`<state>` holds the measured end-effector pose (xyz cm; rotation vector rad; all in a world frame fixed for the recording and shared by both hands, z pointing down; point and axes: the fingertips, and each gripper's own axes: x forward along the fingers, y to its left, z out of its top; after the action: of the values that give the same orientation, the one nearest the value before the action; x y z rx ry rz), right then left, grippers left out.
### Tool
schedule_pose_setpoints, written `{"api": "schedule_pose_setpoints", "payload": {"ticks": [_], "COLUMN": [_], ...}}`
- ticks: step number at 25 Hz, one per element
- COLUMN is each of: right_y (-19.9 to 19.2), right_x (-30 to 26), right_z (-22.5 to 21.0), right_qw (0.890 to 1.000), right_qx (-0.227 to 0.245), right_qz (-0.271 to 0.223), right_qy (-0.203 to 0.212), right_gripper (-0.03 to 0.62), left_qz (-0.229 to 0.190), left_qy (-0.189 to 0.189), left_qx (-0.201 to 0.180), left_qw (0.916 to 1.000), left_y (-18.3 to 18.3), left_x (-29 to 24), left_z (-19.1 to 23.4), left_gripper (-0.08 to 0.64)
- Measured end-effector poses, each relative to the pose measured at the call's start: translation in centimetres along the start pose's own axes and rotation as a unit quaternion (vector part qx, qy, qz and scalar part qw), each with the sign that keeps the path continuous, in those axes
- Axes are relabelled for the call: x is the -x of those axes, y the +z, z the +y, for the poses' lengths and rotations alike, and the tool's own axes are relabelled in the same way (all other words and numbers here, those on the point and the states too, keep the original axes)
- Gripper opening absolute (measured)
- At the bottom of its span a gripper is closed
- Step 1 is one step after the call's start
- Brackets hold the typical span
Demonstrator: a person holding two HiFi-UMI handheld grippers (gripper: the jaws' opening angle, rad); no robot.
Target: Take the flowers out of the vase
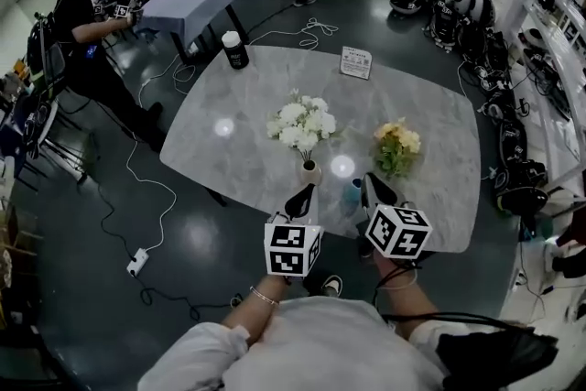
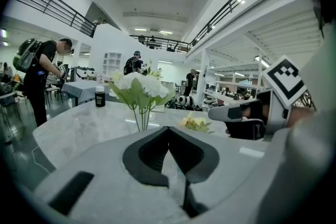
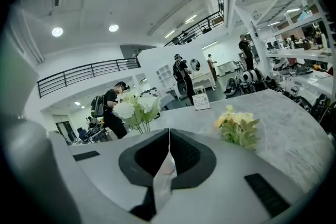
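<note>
Head view | left hand-held gripper (image 1: pixel 307 190) closed | right hand-held gripper (image 1: pixel 368 180) closed | flowers (image 1: pixel 300 124) in vase (image 1: pixel 309 173)

Dark bottle (image 1: pixel 235 49) and card (image 1: pixel 355 62), perhaps a sign, on marble table (image 1: pixel 430 114)

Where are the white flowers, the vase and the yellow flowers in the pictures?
white flowers (image 1: pixel 300 124), head view, on the middle blooms.
vase (image 1: pixel 309 172), head view, on its pale body.
yellow flowers (image 1: pixel 400 137), head view, on the top blooms.
</note>
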<state>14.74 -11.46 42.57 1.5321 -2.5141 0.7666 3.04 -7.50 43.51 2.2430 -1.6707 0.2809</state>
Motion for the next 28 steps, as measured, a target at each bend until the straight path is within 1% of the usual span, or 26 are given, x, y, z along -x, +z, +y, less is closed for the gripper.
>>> {"api": "schedule_pose_setpoints", "payload": {"ticks": [2, 4, 7, 9, 13, 15, 18, 22, 25, 28], "right_y": [0.2, 0.5, 0.2, -0.1, -0.2, 0.0, 0.4, -0.1, -0.5, -1.2], "right_x": [-0.5, -1.0, -1.7, -2.4, -4.4, -5.4, -6.7, -7.5, -8.1, -8.0], "right_z": [1.0, 2.0, 3.6, 4.1, 4.4, 5.2, 6.1, 6.4, 6.7, 6.3], "right_qw": [1.000, 1.000, 0.999, 0.999, 1.000, 1.000, 1.000, 0.998, 0.997, 0.996], "right_qx": [0.016, 0.016, 0.017, 0.022, 0.016, 0.006, 0.007, -0.003, -0.009, -0.021], "right_qz": [0.004, 0.003, 0.007, 0.010, 0.009, 0.004, -0.001, -0.007, -0.006, -0.001], "right_qy": [0.012, 0.025, 0.040, 0.040, 0.014, -0.001, -0.027, -0.064, -0.073, -0.085], "right_gripper": [0.011, 0.011, 0.011, 0.011, 0.011, 0.011, 0.011, 0.011, 0.011, 0.011], "left_qz": [-0.001, -0.002, 0.000, -0.001, -0.002, 0.001, 0.005, 0.020, 0.022, 0.031], "left_qy": [0.015, 0.022, 0.025, 0.020, -0.008, -0.022, -0.043, -0.073, -0.085, -0.097], "left_qx": [0.001, 0.003, 0.008, 0.008, -0.002, -0.004, -0.007, -0.017, -0.018, -0.015], "left_qw": [0.9999, 0.9997, 0.9997, 0.9998, 1.0000, 0.9997, 0.9990, 0.9970, 0.9960, 0.9947], "left_y": [-0.1, -0.1, -0.3, -0.2, 0.1, 0.5, 1.5, 1.4, 1.4, 0.6], "left_x": [0.5, 0.8, 0.6, 0.1, -1.0, -1.5, -2.4, -3.3, -3.9, -4.4], "left_z": [0.6, 1.2, 2.1, 2.7, 4.3, 5.8, 8.0, 9.8, 10.6, 10.3], "left_gripper": [0.009, 0.009, 0.009, 0.009, 0.009, 0.009, 0.009, 0.009, 0.009, 0.009]}}
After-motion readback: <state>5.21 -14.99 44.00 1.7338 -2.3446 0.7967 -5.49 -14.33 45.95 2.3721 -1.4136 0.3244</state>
